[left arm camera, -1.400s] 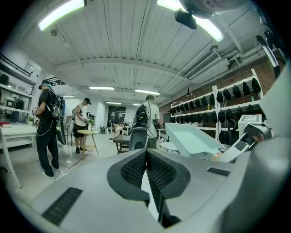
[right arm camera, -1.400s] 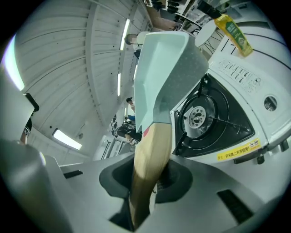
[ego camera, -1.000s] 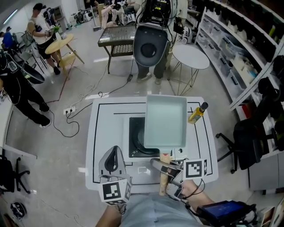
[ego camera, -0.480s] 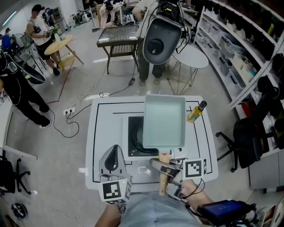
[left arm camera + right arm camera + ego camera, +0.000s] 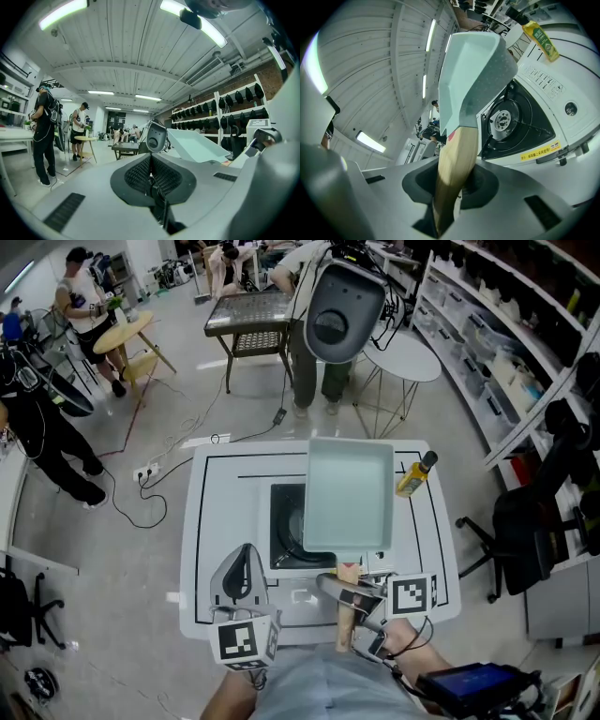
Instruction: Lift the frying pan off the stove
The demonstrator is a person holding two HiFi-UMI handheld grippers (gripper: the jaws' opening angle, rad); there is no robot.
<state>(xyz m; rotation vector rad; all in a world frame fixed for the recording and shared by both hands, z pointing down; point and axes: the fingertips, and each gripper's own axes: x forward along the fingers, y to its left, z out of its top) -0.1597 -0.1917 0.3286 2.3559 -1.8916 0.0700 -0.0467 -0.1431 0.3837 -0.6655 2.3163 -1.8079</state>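
Observation:
A pale green rectangular frying pan [image 5: 349,495] hangs tilted above the black stove burner [image 5: 286,532], clear of it. Its wooden handle [image 5: 346,613] runs back between the jaws of my right gripper [image 5: 359,606], which is shut on it. In the right gripper view the pan [image 5: 471,65] rises above the handle [image 5: 457,159] in my right gripper [image 5: 452,190], with the burner [image 5: 504,120] below at the right. My left gripper [image 5: 242,568] rests at the table's near left, shut and empty; in the left gripper view [image 5: 151,172] its jaws meet, and the pan [image 5: 197,145] shows at the right.
A yellow oil bottle [image 5: 416,476] lies on the white table [image 5: 214,512] to the right of the pan. Beyond the table stand a person, a round white side table [image 5: 403,360] and a metal bench. Shelves and an office chair [image 5: 523,531] are at the right.
The pan and both grippers hold almost still. A person beyond the table has shifted a little to the right.

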